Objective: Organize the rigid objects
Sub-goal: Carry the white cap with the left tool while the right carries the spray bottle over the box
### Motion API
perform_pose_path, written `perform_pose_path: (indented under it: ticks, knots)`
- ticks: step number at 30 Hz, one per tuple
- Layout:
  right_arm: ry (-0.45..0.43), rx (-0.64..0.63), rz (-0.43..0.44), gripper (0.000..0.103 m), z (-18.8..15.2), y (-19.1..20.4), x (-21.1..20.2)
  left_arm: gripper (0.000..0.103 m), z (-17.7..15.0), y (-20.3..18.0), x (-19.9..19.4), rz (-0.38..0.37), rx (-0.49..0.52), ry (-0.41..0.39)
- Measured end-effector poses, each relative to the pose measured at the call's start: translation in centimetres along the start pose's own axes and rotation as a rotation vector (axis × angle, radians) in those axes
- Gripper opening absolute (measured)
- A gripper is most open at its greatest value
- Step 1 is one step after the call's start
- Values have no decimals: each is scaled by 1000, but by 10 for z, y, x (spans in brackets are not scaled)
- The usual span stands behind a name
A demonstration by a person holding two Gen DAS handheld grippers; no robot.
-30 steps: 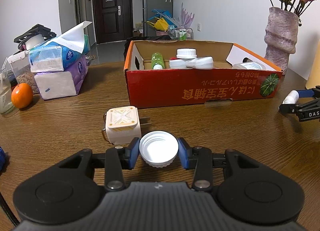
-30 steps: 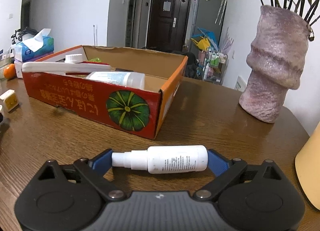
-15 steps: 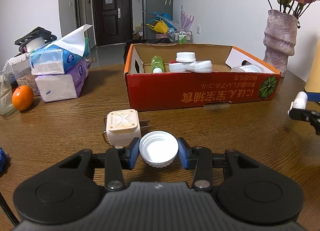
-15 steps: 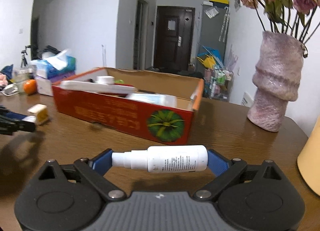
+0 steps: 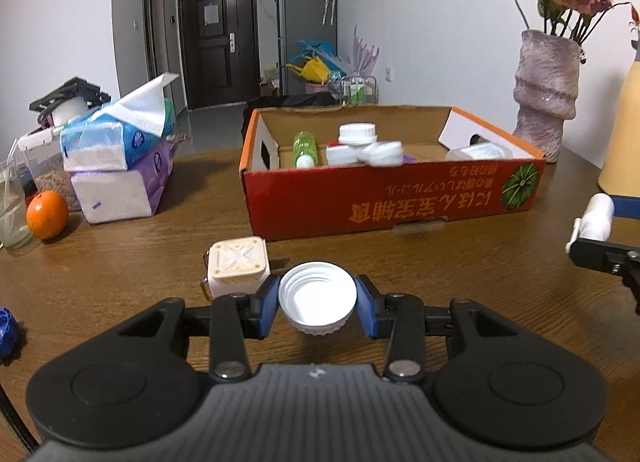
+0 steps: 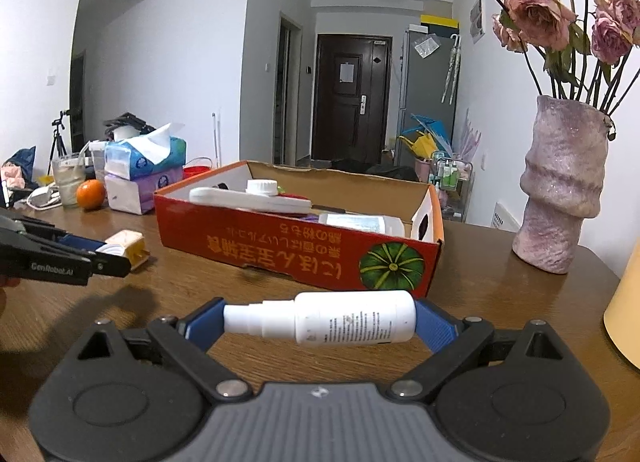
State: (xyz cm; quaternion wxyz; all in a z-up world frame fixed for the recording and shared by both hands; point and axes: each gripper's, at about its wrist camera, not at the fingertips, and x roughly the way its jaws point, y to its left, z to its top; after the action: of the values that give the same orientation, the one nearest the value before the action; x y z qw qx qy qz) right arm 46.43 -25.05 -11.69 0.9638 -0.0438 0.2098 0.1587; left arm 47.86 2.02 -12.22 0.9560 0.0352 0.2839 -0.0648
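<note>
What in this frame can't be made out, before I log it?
- Floor of the red box, right wrist view: hidden by its near wall.
- Print on the spray bottle in the right gripper: too small.
- Blue object, left wrist view: cut off by the edge.
- Whether the white cap in the left gripper touches the table: unclear.

Black left tongs (ribbed grey housing) with blue pads, silver screws.

Right gripper with spray bottle raised, backed off box — left gripper lifted
</note>
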Motion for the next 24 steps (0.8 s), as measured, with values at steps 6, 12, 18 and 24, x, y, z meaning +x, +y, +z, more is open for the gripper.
perform_pose_path:
  ticks: [6, 12, 18, 24]
  knots:
    - [-33, 23, -10, 98, 12, 6, 0, 41, 11, -6, -8, -16, -12, -46]
    - [-75, 30, -14, 98, 26, 10, 4, 41, 32, -7, -12, -24, -48, -111]
    - [-94, 57, -37, 98, 40, 9, 16, 41, 52, -7, -7, -16, -75, -160]
    - [-117, 77, -52, 98, 54, 8, 32, 41, 70, -5, 4, 11, -101, -189]
